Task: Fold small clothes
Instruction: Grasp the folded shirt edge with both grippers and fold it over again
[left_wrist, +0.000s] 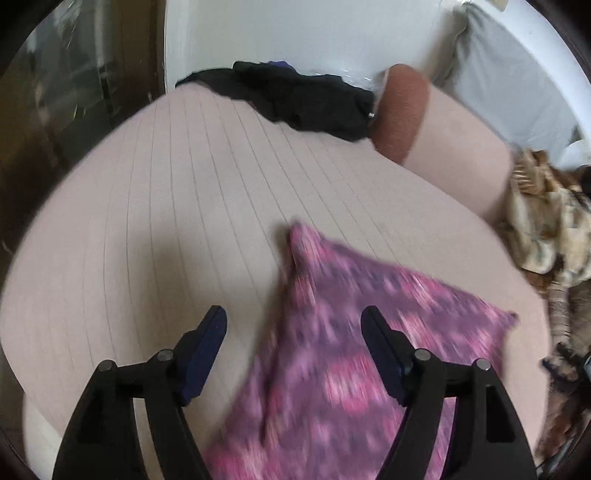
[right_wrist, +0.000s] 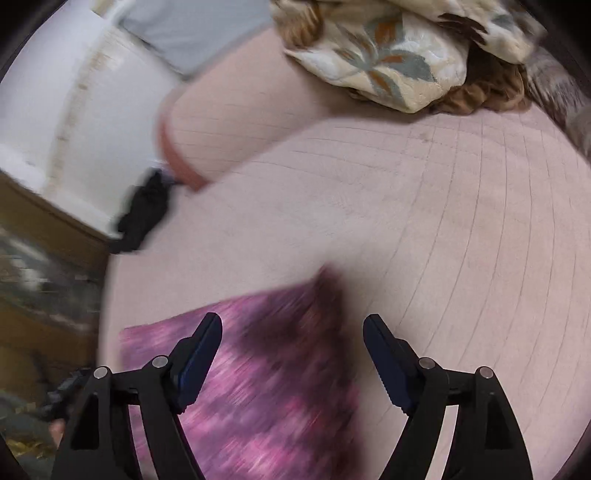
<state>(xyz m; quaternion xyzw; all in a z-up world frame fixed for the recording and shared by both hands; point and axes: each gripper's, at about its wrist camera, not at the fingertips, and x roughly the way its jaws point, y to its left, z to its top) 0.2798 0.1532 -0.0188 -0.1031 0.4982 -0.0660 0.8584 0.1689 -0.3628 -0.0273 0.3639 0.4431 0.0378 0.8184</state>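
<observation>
Left wrist view: left gripper (left_wrist: 293, 319) with jaws spread wide, nothing between the pads. Pink-and-purple patterned garment (left_wrist: 347, 350) lying flat on the pale ribbed bedcover (left_wrist: 166, 206), below and behind the right-hand finger (left_wrist: 382, 347), one corner reaching past the fingertips; blurred by motion. Well ahead of the tongs, a heap of black clothes (left_wrist: 306, 99) touching a rust-brown bolster end (left_wrist: 400, 110). Far right of the tongs, a brown-and-cream blanket (left_wrist: 543, 221).

Right wrist view: right gripper (right_wrist: 291, 325) likewise wide, holding nothing. Same garment (right_wrist: 266, 373) beneath the left-hand finger (right_wrist: 201, 350) and the gap, not reaching the right-hand finger; bedcover (right_wrist: 443, 229) bare under that one. Black clothes (right_wrist: 142, 218) far ahead to the left. Shown only here: a leaf-printed cream quilt (right_wrist: 388, 62) well ahead, and a wooden floor (right_wrist: 48, 229) to the left. Neither gripper visible in the other's view.
</observation>
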